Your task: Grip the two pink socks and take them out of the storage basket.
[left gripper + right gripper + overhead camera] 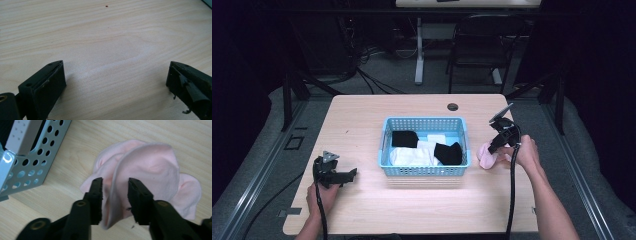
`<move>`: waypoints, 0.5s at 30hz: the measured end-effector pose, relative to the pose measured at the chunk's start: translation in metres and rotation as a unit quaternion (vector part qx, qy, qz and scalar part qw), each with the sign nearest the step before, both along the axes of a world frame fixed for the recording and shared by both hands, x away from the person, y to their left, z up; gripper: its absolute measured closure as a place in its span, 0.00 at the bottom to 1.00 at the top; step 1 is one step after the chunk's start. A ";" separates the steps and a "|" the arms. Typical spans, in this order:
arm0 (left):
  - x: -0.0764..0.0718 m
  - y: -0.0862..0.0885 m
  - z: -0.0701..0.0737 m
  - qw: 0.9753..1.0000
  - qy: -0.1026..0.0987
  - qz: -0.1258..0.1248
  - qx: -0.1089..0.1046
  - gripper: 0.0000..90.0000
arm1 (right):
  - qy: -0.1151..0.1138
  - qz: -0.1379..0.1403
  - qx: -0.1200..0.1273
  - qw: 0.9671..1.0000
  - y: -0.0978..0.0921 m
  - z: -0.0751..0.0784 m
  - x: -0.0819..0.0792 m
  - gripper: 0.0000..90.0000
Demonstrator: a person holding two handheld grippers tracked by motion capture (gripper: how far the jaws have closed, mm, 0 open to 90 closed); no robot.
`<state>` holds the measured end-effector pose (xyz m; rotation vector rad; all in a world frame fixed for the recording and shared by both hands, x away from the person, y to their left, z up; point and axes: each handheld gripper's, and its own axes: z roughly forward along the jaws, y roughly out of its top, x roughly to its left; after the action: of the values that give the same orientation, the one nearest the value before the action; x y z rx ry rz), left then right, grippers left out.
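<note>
- Right claw (115, 195) is down at the pink cloth (150, 172), its two black jaws set on either side of a raised fold of the fabric; a narrow gap remains between the pads and the fold, so the fabric is straddled and I cannot tell whether it is pinched yet.
- From the high view, the right claw (498, 145) sits just beside the right end of the blue basket (424, 171), with the person's right hand (526, 152) behind it and the black cable trailing back toward the near edge.
- Pink cloth (486, 155) lies crumpled on the wooden surface (362, 130), outside the basket and near its right wall, not touching it as far as the right claw view shows.
- Perforated basket wall (30, 162) fills the upper left of the right claw view, with bare wood between it and the cloth.
- Left claw (346, 176) rests low on the surface at the near left, well apart from the basket, held by the left hand (323, 197).
- Left claw view shows that claw (115, 77) spread wide, with bare wood grain between the jaws and nothing gripped.
- Inside the basket lie two black cloths (404, 138) and white cloths (412, 156), folded or bunched, one black piece at the back left and one at the front right.
</note>
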<state>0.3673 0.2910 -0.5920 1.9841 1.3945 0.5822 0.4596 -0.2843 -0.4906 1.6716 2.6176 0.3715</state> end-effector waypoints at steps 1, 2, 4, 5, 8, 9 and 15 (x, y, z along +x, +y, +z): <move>0.000 0.000 0.000 1.000 0.000 0.000 0.000 0.03 | -0.003 -0.003 0.000 1.000 0.000 0.002 -0.001 0.61; 0.000 0.000 0.000 1.000 0.000 0.000 0.000 0.03 | -0.007 -0.002 0.005 1.000 -0.001 0.003 -0.002 0.56; 0.000 0.000 0.000 1.000 0.000 0.000 0.000 0.03 | -0.015 -0.003 0.007 1.000 -0.001 0.009 -0.006 0.49; 0.000 0.000 0.000 1.000 0.000 0.000 0.000 0.03 | -0.017 0.001 0.011 1.000 -0.002 0.013 -0.007 0.46; 0.000 0.000 0.000 1.000 0.000 0.000 0.000 0.03 | -0.024 0.008 0.010 1.000 -0.003 0.024 -0.013 0.37; 0.000 0.000 0.000 1.000 0.000 0.000 0.000 0.03 | -0.029 0.004 0.012 0.999 -0.003 0.027 -0.015 0.35; 0.000 0.000 0.000 1.000 0.000 0.000 0.000 0.03 | -0.049 0.018 0.018 0.998 -0.005 0.045 -0.031 0.17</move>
<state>0.3673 0.2910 -0.5920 1.9846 1.3943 0.5825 0.4290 -0.2891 -0.4454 1.5762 2.5880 0.4921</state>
